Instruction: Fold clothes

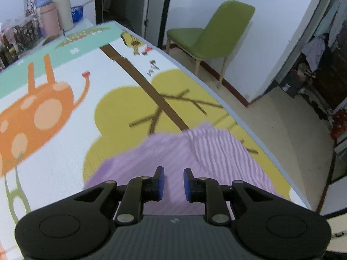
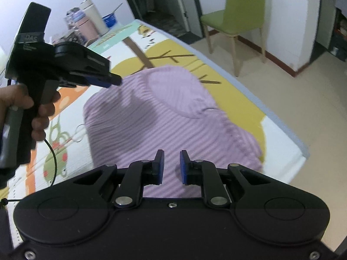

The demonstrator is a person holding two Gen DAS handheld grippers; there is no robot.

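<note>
Cartoon-printed play mat (image 1: pixel 65 147) carries the lilac striped garment (image 2: pixel 164 112) near its edge, seemingly partly folded, while left gripper (image 1: pixel 172 182) and right gripper (image 2: pixel 172 166) hover, jaws slightly parted, pinching nothing.

Green chair (image 1: pixel 208 36) — bottles (image 1: pixel 55 10) beyond

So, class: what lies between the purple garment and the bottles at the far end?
Only bare patterned mat between the garment and bottles, in the left wrist view.
</note>
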